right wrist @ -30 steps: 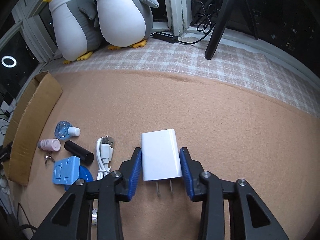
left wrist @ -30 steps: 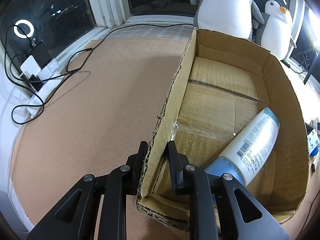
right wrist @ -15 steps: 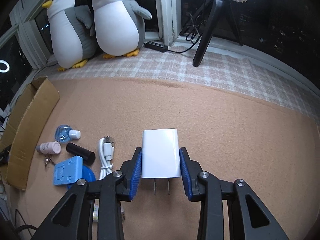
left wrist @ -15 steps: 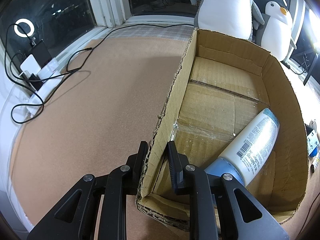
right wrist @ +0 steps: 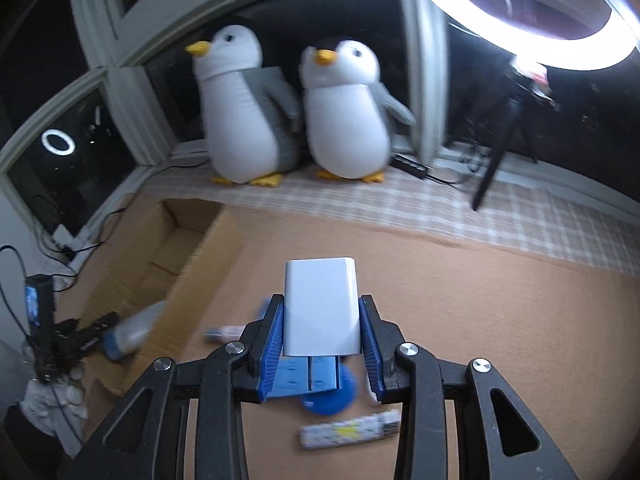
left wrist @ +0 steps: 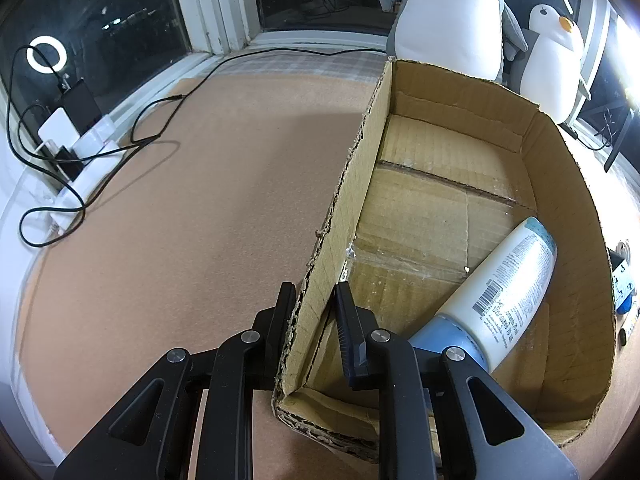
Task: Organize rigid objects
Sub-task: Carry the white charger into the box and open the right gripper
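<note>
We see the left gripper (left wrist: 310, 304) clamped on the near wall of the cardboard box (left wrist: 568, 184), a lotion bottle (left wrist: 508, 292) inside at 3 o'clock. The right gripper (right wrist: 322, 324) pinches a white wall charger (right wrist: 320, 308) between blue fingers (right wrist: 274, 344), above the counter (right wrist: 500, 300).

We record a home window nook at night: two plush penguins (right wrist: 292, 108) on a checked cloth (right wrist: 400, 204), dark window panes (left wrist: 120, 12), a ring light (right wrist: 540, 28), a tripod (right wrist: 496, 152), a power strip (left wrist: 80, 160) with cables.
</note>
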Demonstrator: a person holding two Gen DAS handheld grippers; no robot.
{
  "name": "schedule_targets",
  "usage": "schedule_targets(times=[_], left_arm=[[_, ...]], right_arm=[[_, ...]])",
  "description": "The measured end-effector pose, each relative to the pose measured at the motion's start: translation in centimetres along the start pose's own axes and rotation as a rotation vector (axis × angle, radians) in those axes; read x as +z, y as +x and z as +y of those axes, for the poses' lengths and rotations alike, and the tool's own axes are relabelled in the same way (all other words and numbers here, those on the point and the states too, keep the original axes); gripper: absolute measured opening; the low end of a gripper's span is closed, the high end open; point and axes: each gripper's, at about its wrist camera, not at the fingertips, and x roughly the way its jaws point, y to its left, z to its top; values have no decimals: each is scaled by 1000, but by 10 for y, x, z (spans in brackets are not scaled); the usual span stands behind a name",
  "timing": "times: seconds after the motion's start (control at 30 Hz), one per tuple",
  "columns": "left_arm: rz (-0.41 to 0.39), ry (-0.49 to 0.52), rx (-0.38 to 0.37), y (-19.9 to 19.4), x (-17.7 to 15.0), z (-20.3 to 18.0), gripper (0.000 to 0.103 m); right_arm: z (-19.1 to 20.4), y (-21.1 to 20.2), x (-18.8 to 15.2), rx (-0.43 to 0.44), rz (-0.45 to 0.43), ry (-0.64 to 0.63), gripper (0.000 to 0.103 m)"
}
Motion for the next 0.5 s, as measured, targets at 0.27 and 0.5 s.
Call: schedule_targets(times=[0.27,0.5], left_arm=[[-3,-6,-5,0,0,0,18],[-4,-7,-7,0,-1,0,18]], right_arm=[[78,13,3,129,19,-100,32],[132,38,-10,203,75,-177,32]])
